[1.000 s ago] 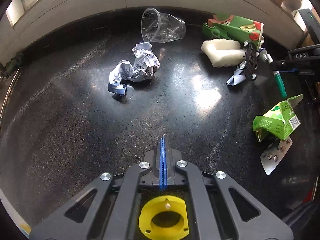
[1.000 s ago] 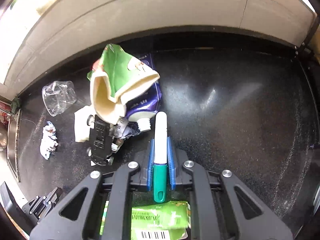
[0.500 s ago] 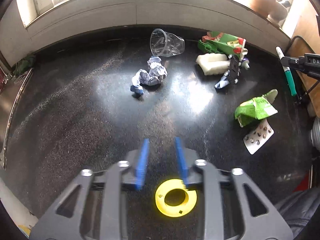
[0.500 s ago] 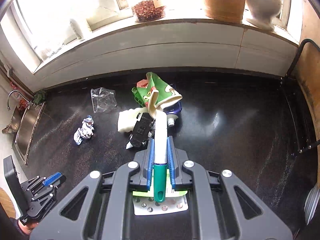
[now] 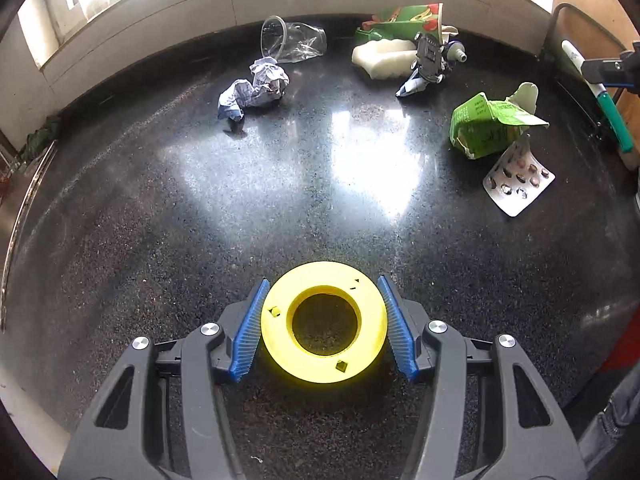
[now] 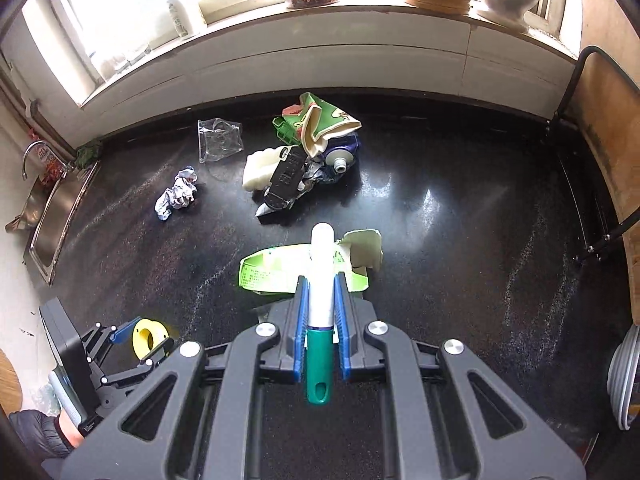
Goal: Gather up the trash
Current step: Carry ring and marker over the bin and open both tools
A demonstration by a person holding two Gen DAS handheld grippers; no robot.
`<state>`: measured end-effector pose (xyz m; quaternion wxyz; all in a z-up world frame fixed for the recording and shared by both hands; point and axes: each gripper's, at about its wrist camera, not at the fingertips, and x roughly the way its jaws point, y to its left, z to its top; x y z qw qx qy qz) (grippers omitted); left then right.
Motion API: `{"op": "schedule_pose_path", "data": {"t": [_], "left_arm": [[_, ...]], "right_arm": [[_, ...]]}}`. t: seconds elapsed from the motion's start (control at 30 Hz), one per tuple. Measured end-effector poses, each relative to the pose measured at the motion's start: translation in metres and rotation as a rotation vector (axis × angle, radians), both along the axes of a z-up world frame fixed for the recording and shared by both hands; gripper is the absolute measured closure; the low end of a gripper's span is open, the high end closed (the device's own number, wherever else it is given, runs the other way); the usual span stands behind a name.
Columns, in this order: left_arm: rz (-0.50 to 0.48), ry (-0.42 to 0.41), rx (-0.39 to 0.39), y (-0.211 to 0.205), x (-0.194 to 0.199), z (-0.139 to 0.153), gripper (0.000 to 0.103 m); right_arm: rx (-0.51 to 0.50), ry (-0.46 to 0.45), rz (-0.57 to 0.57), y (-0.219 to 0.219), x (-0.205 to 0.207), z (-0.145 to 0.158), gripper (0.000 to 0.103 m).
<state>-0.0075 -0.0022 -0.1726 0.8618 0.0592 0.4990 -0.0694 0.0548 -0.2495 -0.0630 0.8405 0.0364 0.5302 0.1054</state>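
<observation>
Left wrist view: yellow ring (image 5: 323,322), flat, round-holed, lies on the black counter (image 5: 280,200) between the left gripper (image 5: 322,326) pads, whose jaws, shut a second ago, then wider, have just been closing. Right gripper (image 6: 320,300) stays clamped on the white-and-green marker (image 6: 321,280).

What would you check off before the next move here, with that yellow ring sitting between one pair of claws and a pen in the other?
1. Yellow ring centred between the left gripper pads: ok.
2. Pads pressing on the ring: cannot tell; the jaws have just been closing around it.
3. Right gripper clamped on the marker: ok.
4. Marker held clear of the green carton below: ok.
5. Counter bare around the ring: ok.
6. Trash bin in view: not ok, none visible.
</observation>
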Motion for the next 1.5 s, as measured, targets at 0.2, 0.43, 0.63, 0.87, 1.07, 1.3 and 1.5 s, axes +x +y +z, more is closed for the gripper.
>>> {"op": "schedule_pose_path", "data": {"t": [0.2, 0.43, 0.63, 0.87, 1.07, 1.3, 1.5], "left_arm": [[0.034, -0.048, -0.028, -0.001, -0.004, 0.04, 0.049], [0.151, -0.056, -0.051, 0.024, -0.012, 0.08, 0.049], [0.287, -0.082, -0.028, 0.069, -0.033, 0.103, 0.049], [0.525, -0.095, 0.013, 0.143, -0.082, 0.114, 0.049], [0.774, -0.083, 0.024, 0.209, -0.144, 0.11, 0.049], [1.042, -0.041, -0.006, 0.271, -0.228, 0.085, 0.049], [1.183, -0.004, -0.07, 0.313, -0.282, 0.037, 0.049]], "right_arm": [[-0.01, -0.004, 0.079, 0.018, -0.014, 0.005, 0.089], [0.004, -0.002, 0.196, 0.058, -0.02, 0.009, 0.089], [0.022, 0.0, 0.354, 0.118, -0.022, 0.013, 0.089], [0.038, 0.0, 0.636, 0.225, -0.04, 0.017, 0.089], [0.077, 0.024, 0.935, 0.338, -0.082, 0.019, 0.089], [0.103, 0.09, 1.274, 0.46, -0.167, 0.004, 0.089], [0.096, 0.226, 1.404, 0.533, -0.228, -0.036, 0.089]]}}
